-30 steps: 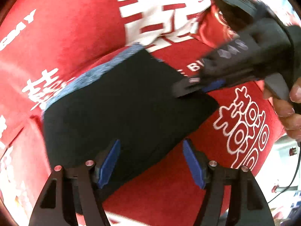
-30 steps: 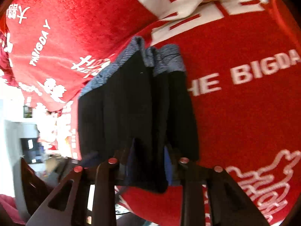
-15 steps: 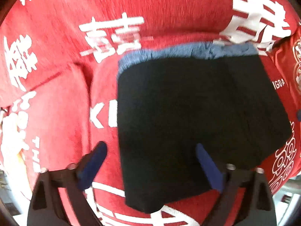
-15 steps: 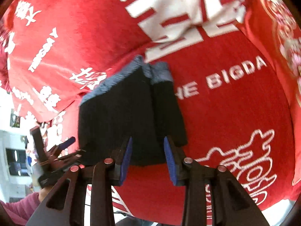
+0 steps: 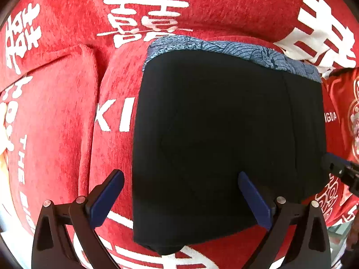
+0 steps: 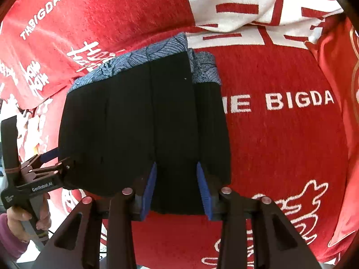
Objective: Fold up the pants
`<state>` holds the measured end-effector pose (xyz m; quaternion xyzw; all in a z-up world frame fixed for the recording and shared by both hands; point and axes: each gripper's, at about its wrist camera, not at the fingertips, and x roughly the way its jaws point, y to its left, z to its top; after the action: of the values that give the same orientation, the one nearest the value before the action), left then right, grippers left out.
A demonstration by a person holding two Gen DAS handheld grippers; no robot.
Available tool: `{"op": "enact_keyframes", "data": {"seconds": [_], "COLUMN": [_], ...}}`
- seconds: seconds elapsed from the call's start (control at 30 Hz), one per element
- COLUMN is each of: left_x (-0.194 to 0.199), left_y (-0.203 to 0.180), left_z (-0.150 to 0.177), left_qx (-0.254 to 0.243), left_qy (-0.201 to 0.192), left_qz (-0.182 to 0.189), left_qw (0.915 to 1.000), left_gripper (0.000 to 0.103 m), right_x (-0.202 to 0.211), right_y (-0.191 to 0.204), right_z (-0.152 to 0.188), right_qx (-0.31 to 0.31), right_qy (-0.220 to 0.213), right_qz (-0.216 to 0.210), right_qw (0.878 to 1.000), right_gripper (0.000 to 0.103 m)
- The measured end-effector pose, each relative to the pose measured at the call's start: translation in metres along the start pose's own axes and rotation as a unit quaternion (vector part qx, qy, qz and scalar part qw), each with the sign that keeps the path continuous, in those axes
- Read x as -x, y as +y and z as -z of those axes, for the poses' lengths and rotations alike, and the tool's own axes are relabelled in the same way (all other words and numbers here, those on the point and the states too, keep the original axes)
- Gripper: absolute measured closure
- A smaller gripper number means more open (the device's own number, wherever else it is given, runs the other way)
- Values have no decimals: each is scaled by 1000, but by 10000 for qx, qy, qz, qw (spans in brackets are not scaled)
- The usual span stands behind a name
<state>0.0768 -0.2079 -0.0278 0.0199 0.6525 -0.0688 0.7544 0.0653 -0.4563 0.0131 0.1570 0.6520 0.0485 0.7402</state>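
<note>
Black pants [image 5: 224, 139] lie folded into a flat block on the red blanket, their blue patterned waistband [image 5: 224, 49] at the far side. My left gripper [image 5: 180, 198] points down over the near left corner. Its jaws are opening wide, with the pants' left edge between them and neither pad pressing on it. In the right wrist view the same pants [image 6: 134, 123] show a narrower layer along their right side. My right gripper [image 6: 176, 190] hangs over their near edge, its pads apart above flat cloth, gripping nothing.
The red blanket [image 6: 280, 145] with white lettering covers the whole surface and has raised folds at the left [image 5: 89, 53]. A hand in a purple sleeve [image 6: 13, 224] holds the left gripper's handle. The blanket's edge and a pale floor show at the lower left.
The right gripper let go of the bunched cloth and the pants now lie flat. The left gripper spread wide, rolled, and shifted toward the pants' left edge.
</note>
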Motion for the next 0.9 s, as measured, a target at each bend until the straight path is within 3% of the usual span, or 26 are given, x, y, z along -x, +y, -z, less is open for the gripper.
{"op": "enact_keyframes", "data": {"seconds": [0.2, 0.3, 0.4, 0.5, 0.57, 0.63, 0.77, 0.9], "left_x": [20, 22, 15, -4, -17, -23, -25, -14], "left_y": [15, 35, 50, 55, 56, 57, 54, 59], "left_z": [-23, -49, -75, -90, -94, -94, -94, -94], "left_qx": [52, 333, 620, 701, 669, 594, 401, 596], "left_qy": [-380, -567, -624, -575, -460, -489, -593, -526], "left_qz": [-328, -446, -483, -631, -726, -767, -812, -750], "left_qw": [9987, 9968, 9950, 9939, 9940, 9941, 9941, 9940], "left_gripper": [1, 1, 1, 1, 1, 0, 0, 0], "right_x": [10, 30, 34, 20, 0, -17, -19, -18], "right_y": [-8, -8, -3, -1, -2, -9, -12, -12], "right_z": [0, -12, -35, -58, -66, -67, -64, -65], "right_qx": [-250, -270, -91, 76, 101, -80, -75, -75], "right_qy": [8, -497, -701, -680, -424, -252, -356, -300], "right_qz": [-114, -252, -231, -84, 140, 89, 25, 20], "right_qw": [9996, 9981, 9972, 9976, 9990, 9996, 9993, 9995], "right_gripper": [62, 62, 62, 62, 62, 62, 61, 61]}}
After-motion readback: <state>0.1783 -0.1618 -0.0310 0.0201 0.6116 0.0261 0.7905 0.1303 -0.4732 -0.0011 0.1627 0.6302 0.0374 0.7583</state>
